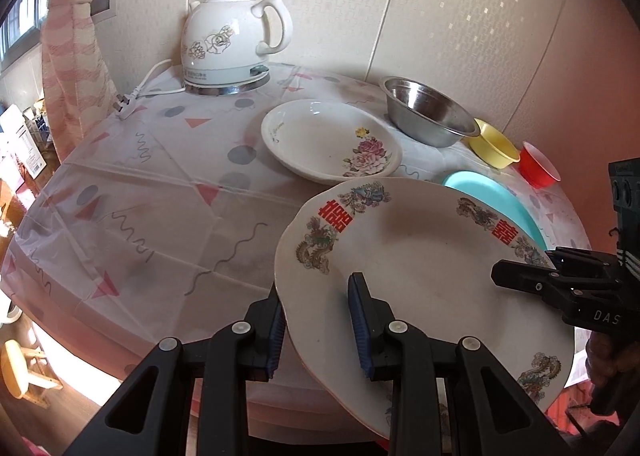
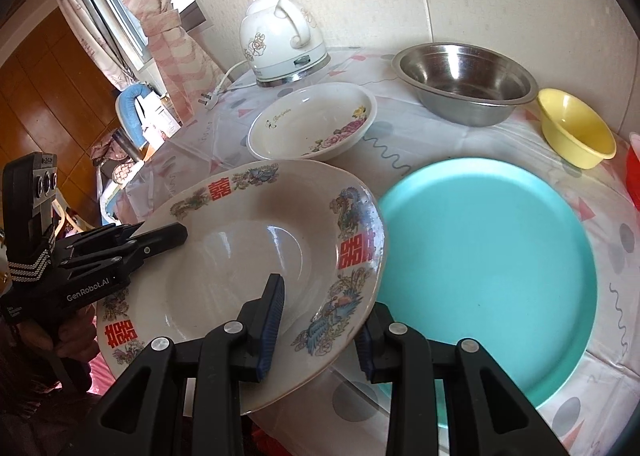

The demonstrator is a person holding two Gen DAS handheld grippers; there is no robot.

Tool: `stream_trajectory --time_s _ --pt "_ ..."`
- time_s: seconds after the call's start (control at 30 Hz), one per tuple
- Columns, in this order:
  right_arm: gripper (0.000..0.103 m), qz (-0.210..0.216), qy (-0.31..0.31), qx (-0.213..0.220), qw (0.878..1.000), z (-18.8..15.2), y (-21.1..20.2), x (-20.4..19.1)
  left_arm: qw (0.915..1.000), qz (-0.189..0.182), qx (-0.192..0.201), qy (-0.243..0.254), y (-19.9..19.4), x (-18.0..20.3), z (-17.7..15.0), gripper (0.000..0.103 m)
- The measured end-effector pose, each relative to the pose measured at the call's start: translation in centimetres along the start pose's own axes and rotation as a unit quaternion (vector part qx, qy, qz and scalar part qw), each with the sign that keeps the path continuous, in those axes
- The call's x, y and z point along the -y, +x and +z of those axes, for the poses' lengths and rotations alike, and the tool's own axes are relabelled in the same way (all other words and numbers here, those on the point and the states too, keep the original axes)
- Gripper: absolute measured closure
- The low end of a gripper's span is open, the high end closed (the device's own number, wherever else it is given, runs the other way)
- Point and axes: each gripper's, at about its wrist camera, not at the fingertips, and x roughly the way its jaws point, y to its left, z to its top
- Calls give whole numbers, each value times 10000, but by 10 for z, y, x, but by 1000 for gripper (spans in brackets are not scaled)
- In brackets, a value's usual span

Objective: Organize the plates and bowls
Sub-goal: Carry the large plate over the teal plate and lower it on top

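A large white plate with red characters and dragon patterns (image 1: 424, 256) (image 2: 240, 252) is held tilted above the table's near edge. My left gripper (image 1: 320, 320) is shut on its left rim, one finger on each face. My right gripper (image 2: 320, 320) is shut on its right rim and also shows in the left wrist view (image 1: 520, 276). The left gripper shows in the right wrist view (image 2: 160, 240). A teal plate (image 2: 488, 256) (image 1: 492, 196) lies flat to the right. A white flowered deep plate (image 1: 332, 140) (image 2: 312, 120) sits behind.
A steel bowl (image 2: 464, 80) (image 1: 428, 112), a yellow bowl (image 2: 576, 128) (image 1: 494, 146) and a red bowl (image 1: 538, 166) stand at the back right. A white electric kettle (image 1: 232, 36) (image 2: 280, 40) with cord stands at the back by the wall. The round table (image 1: 160, 192) has a patterned cloth.
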Motion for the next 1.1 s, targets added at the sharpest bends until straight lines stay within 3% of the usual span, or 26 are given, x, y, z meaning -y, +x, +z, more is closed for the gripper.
stream_trajectory --time_s 0.37,0.67,1.1 --pt "71 -489 496 363 9969 -6 -36 48 9978 -317 50 573 25 65 32 73" --pt "71 -935 1046 411 9893 -11 -45 104 9936 -502 -181 992 67 117 55 73" --pt "69 -1288 1211 31 9842 -28 -35 129 9924 -326 -617 1012 100 132 47 71"
